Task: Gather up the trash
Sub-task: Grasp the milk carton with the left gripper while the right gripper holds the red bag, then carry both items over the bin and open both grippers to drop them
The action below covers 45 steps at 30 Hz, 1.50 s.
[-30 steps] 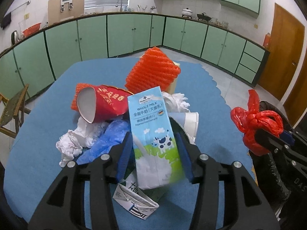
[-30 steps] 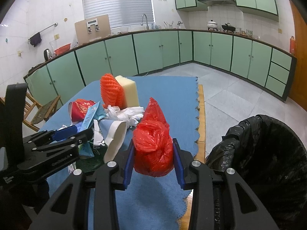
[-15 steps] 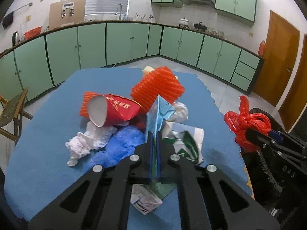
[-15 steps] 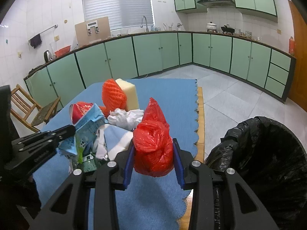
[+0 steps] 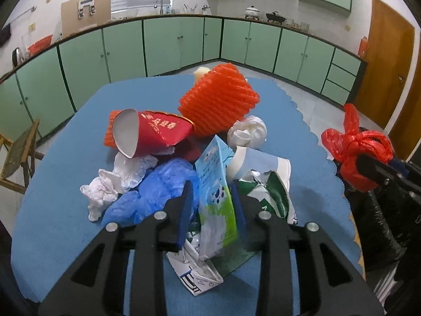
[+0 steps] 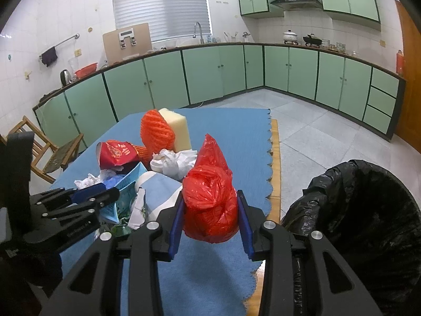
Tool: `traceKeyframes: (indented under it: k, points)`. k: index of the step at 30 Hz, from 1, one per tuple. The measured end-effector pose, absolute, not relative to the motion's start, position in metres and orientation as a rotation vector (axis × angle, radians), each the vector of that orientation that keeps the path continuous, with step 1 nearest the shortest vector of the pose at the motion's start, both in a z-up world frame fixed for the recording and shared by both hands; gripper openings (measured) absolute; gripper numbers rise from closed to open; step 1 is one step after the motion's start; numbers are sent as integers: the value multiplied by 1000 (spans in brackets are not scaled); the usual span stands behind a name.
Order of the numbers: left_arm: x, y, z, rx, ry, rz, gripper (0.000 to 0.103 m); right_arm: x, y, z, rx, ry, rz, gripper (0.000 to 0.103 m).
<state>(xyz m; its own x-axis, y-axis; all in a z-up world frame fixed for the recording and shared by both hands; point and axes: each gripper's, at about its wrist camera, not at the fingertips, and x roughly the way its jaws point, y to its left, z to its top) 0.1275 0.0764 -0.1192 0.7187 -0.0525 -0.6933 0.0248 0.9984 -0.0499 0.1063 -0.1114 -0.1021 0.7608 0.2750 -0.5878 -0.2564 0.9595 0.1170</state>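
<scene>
My left gripper point(image 5: 213, 197) with jaws opening around the flattened milk carton point(image 5: 214, 184) standing between its pads, trash pile just ahead on the blue mat point(image 5: 60, 205), my right gripper point(image 6: 210, 216) clamped on the red plastic bag point(image 6: 210, 205), black bin bag point(image 6: 368, 210) just to its right

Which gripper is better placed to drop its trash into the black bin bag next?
The right. The right gripper is shut on the red plastic bag, right beside the open black bin bag. The left gripper is opening around the milk carton, over the pile on the table.
</scene>
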Motion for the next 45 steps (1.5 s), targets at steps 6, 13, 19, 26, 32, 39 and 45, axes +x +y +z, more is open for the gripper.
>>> traceKeyframes:
  k: [6, 13, 19, 26, 32, 39, 45]
  points:
    - [125, 80, -116, -64, 755, -49, 6, 106, -112, -102, 31, 641, 289, 37]
    - [114, 87, -87, -101, 673, -71, 5, 102, -114, -90, 38, 606, 298, 37]
    - [111, 77, -59, -109, 614, -106, 5, 96, -117, -74, 44, 562, 303, 37]
    - [117, 36, -39, -75, 567, -203, 5, 85, -144, -50, 61, 511, 254, 37]
    - [125, -21, -35, -53, 557, -322, 4, 70, -190, -36, 79, 474, 153, 37]
    - [131, -95, -45, -28, 581, -487, 4, 49, -257, -42, 114, 482, -17, 37]
    - [135, -153, -64, 7, 603, -584, 4, 36, -307, -60, 150, 511, -137, 37]
